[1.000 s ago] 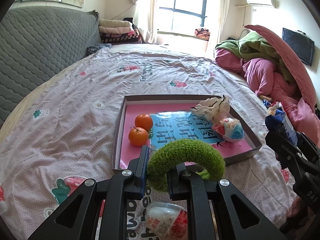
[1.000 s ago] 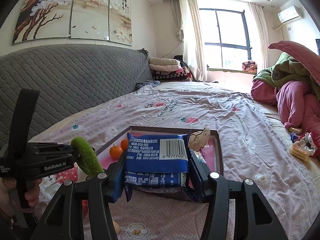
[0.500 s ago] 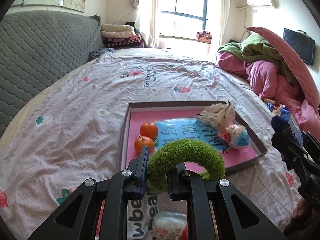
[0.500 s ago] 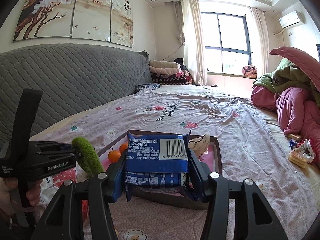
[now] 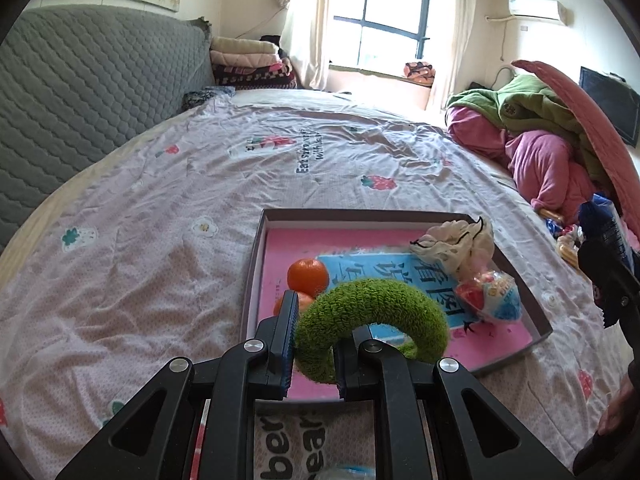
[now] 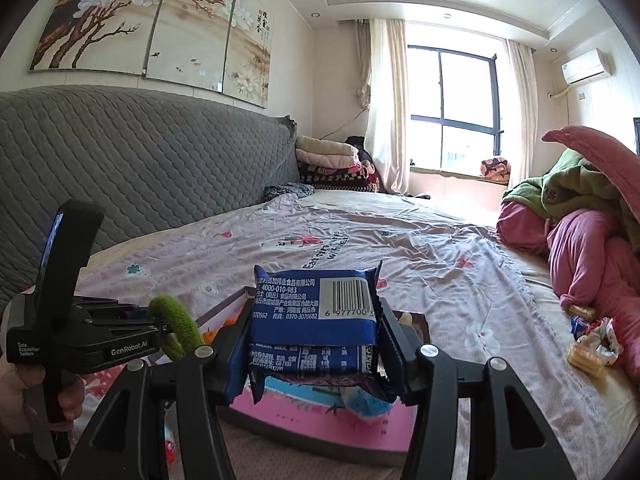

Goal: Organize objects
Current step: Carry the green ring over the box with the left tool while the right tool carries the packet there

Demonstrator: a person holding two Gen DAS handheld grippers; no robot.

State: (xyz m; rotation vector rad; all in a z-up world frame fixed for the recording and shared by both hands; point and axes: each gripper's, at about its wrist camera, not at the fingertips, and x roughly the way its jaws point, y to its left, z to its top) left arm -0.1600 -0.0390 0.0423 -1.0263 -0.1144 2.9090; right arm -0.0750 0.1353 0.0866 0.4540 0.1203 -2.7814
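Left gripper (image 5: 314, 332): jaws narrowed onto a green fuzzy ring (image 5: 372, 316), pinching one side of the loop while the rest arches free to the right. Ring texture is short looped pile; shape is a thick hoop. It is held above the near-left corner of the tray (image 5: 400, 214).

Right gripper (image 6: 314, 344): jaws set about a packet's width apart and clamped on a blue snack packet (image 6: 316, 312), gripped by its two short sides. Packet is glossy foil with crimped, serrated ends; a white barcode panel and white print face the camera. From the right wrist view it hangs over the tray's near edge, hiding most of the tray interior.

Tray: shallow rectangular cardboard box, dark rim, pink floor, resting on the bedsheet (image 5: 160, 264). Inside it: a blue printed sheet (image 5: 384, 276) lying flat; two oranges (image 5: 308, 274) at the left, touching each other, the nearer one partly hidden behind the left gripper's finger; a crumpled cream cloth item (image 5: 456, 244) at the far right corner; a clear-wrapped snack (image 5: 488, 296) just beside it against the right wall.

Bedsheet is pale pink cotton with small cartoon prints, wrinkled. Loose wrapped snacks (image 6: 592, 348) lie on the sheet well right of the tray, near a heap of pink and green bedding (image 6: 580, 216). Grey quilted headboard (image 6: 140, 168) runs along the left.
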